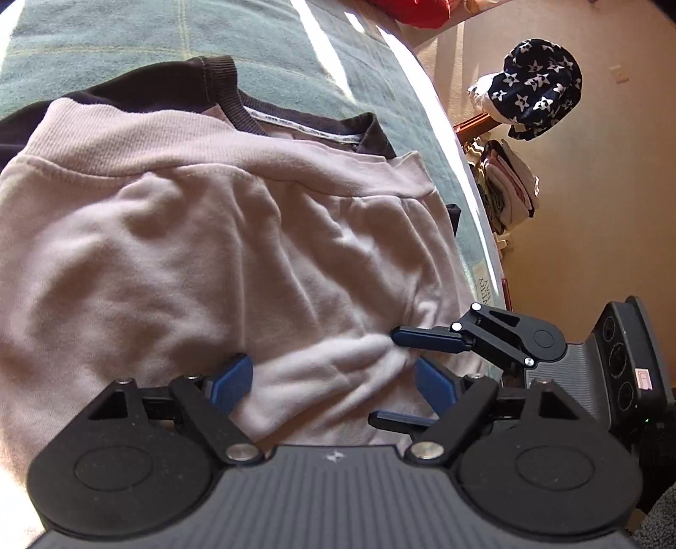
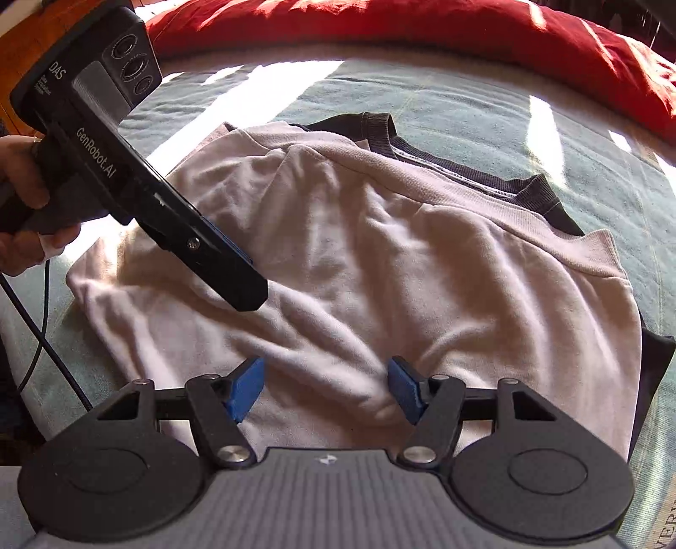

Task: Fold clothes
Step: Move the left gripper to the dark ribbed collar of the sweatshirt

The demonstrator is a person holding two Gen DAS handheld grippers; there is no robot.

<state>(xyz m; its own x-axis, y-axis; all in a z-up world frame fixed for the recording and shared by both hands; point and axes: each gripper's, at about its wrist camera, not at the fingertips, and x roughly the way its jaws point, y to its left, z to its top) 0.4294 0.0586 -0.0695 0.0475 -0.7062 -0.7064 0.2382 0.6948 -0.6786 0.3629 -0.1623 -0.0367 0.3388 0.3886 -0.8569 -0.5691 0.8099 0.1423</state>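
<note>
A pale pink sweatshirt [image 1: 203, 253] [image 2: 422, 262] lies folded and rumpled on a dark navy T-shirt [image 1: 211, 80] [image 2: 524, 190], whose ribbed collar and sleeves show past its far edge. My left gripper [image 1: 333, 384] [image 2: 253, 291] is low over the pink cloth's near part. Its blue pads stand wide, with a raised ridge of cloth between them that they do not pinch. My right gripper [image 2: 325, 388] [image 1: 384, 376] comes in from the right, close beside the left. It is also open, and its fingers straddle the same wrinkle.
The garments rest on a teal-green bedspread [image 2: 464, 97] [image 1: 126, 33]. A red cover [image 2: 422, 25] lies along the far side. The bed's edge [image 1: 464, 177] drops to a tan floor with a star-print cloth [image 1: 536, 84] and a clothes pile [image 1: 507, 186]. A hand [image 2: 21, 177] and a cable [image 2: 42, 338] are at the left.
</note>
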